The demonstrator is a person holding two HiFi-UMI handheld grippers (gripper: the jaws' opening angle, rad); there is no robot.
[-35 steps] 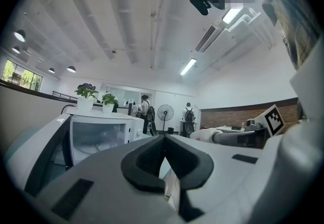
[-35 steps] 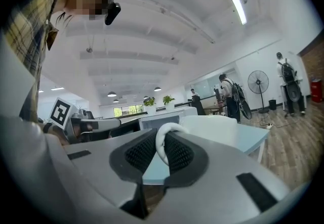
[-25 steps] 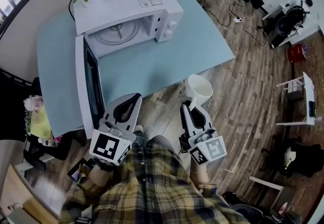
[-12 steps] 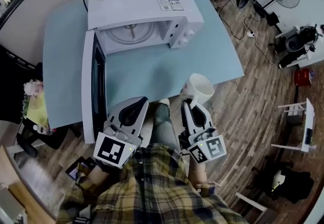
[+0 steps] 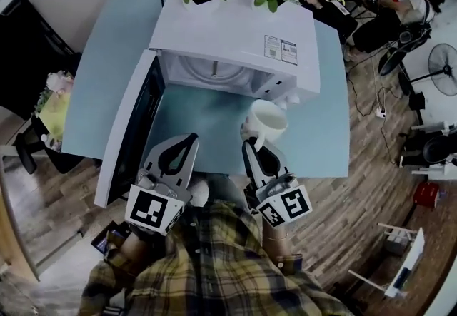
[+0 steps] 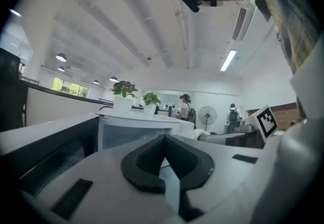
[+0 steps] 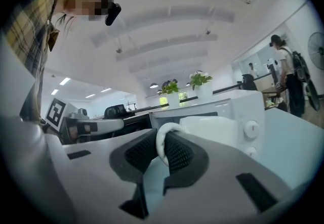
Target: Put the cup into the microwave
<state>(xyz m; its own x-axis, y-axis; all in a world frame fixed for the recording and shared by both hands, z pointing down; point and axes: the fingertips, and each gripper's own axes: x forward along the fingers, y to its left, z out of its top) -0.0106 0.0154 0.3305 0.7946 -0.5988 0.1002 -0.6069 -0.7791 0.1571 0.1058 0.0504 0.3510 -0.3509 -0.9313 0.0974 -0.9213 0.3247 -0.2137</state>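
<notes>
right gripper [image 5: 250, 145]: jaws pinch handle of white cup [image 5: 266, 124], cup in front of open microwave [image 5: 228, 33] | left gripper [image 5: 188, 138]: jaws together, empty

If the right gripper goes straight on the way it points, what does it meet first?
Likely the microwave, near its knob panel beside the open cavity, with the cup in the right gripper touching first; depth is unclear.

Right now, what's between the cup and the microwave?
Nothing: the head view shows only bare table between the cup and the microwave.
</notes>
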